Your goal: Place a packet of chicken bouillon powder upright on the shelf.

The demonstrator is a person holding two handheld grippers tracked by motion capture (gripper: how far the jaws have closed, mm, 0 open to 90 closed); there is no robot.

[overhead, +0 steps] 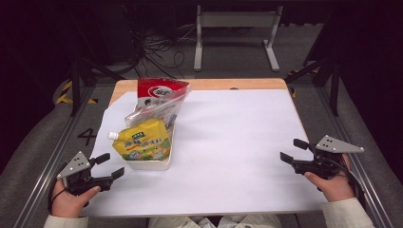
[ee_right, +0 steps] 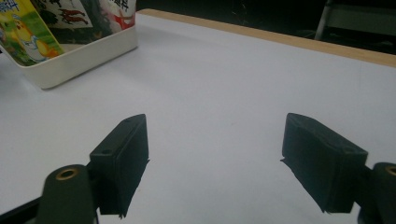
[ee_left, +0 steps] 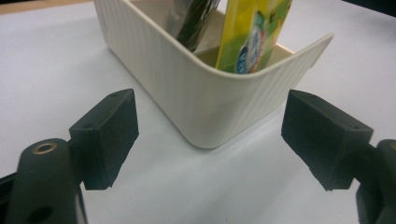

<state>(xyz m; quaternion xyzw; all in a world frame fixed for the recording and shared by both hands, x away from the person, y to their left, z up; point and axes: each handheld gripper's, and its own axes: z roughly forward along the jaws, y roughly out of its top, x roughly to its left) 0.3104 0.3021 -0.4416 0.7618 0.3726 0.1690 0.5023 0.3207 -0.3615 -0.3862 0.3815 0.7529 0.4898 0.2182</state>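
Left gripper (overhead: pixel 108 167): jaws spread, nothing between them, at the table's near left, just short of the bin's near corner.
Right gripper (overhead: pixel 293 151): jaws spread and empty, near the right edge, well apart from the bin.
Bin (overhead: pixel 147 165): cream, ribbed, on the white sheet (overhead: pixel 228 156), left of centre.
Pouch (overhead: pixel 141 141): yellow, leaning in the bin's near end.
Red packet (overhead: pixel 160 90): behind it, at the far end.

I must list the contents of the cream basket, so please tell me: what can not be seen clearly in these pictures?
- High view: the basket floor, hidden by the yellow pouch and red packet.
- High view: the clear bag contents, too small.
- Left gripper view: the pouch top, cut off by the upper edge.
- All views: the package print, too small or blurred to read.
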